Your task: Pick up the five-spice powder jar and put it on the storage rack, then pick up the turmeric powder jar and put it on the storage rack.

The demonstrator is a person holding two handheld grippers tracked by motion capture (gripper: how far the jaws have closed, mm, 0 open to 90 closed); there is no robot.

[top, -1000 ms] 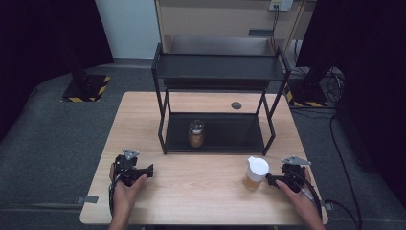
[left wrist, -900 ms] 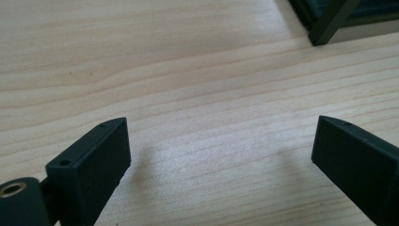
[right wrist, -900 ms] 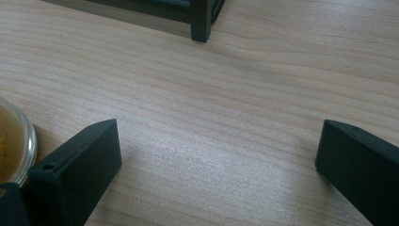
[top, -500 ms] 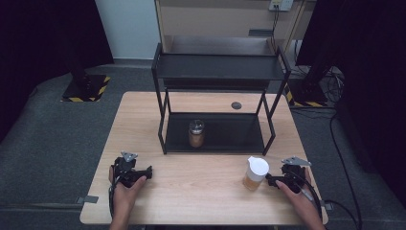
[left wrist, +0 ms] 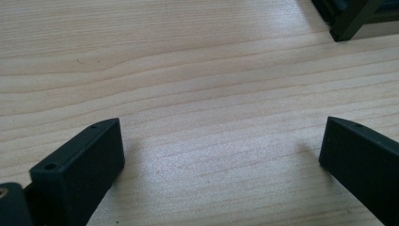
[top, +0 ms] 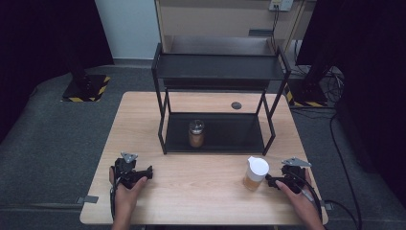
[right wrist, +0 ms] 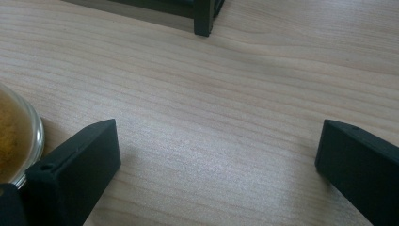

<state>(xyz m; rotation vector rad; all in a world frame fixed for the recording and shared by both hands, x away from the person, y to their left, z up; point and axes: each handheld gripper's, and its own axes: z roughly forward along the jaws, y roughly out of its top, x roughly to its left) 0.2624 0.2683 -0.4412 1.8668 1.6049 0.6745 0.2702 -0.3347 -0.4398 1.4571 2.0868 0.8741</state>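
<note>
My left gripper (top: 149,172) rests on the wooden table (top: 201,191) at the front left, held in a hand. Its jaws have just been opening and stand wide in the left gripper view (left wrist: 221,155), with bare wood between them. At the front right, my right gripper (top: 269,181) is open (right wrist: 219,155) and points at a white-lidded jar (top: 255,173) of amber contents. That jar's glass wall (right wrist: 14,136) lies just outside the left jaw, apart from the pads. A second jar (top: 196,133) with a dark lid stands on the lower shelf of the black rack (top: 220,72).
The black two-tier rack takes up the table's far half; one foot (left wrist: 350,23) shows ahead of the left gripper and another (right wrist: 203,19) ahead of the right. A small dark disc (top: 236,105) lies behind the rack. Open wood lies between the two hands.
</note>
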